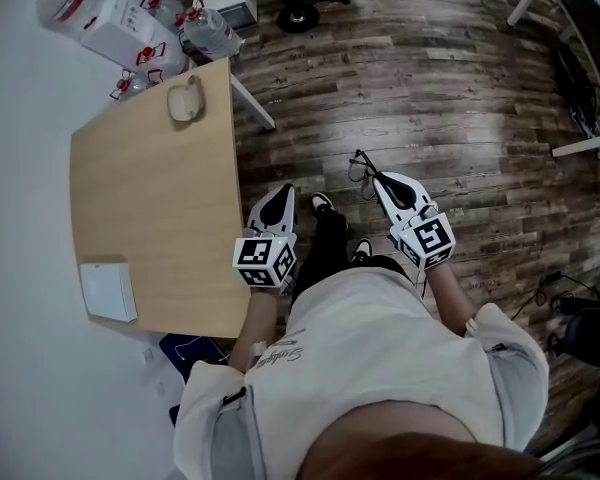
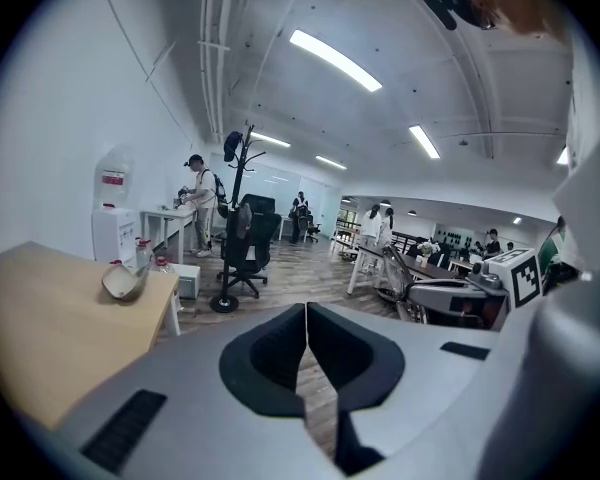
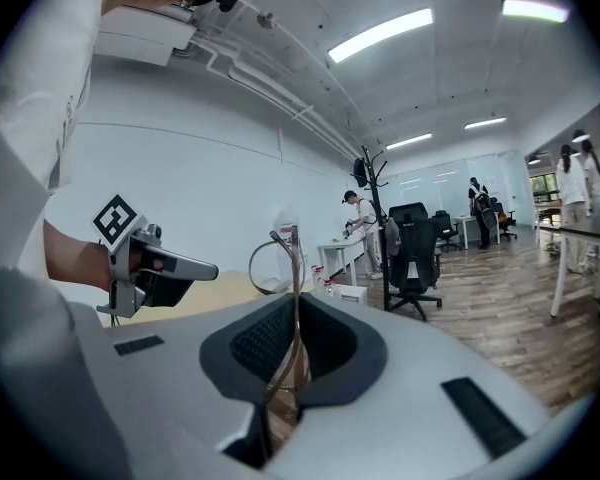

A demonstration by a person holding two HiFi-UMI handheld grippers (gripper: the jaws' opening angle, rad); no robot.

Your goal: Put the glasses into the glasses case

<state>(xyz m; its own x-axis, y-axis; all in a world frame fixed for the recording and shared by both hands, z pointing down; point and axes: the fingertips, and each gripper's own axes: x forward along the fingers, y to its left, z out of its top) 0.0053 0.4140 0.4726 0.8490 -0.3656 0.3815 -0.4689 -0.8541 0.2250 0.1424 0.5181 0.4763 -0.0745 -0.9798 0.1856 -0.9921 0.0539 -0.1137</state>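
Evidently the right tool (image 1: 377, 179) was shut on the glasses (image 1: 359, 170), held off the counter (image 1: 150, 228). The glasses case (image 1: 185, 100) lay open at its far corner, nearer the closed, empty left tool (image 1: 279, 196).

White T-shirt (image 1: 380, 338), black trousers (image 1: 325, 253); marker-cubed left hand-held gripper (image 1: 283, 192), right hand-held gripper (image 1: 380, 180)

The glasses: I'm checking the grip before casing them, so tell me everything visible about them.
The glasses are thin, metal-looking wire frames with a round rim. The right gripper is shut on them, pinching a slim part between its jaws while the rim sticks out past the tips. They hang over the wooden floor, right of the table, touching nothing else.
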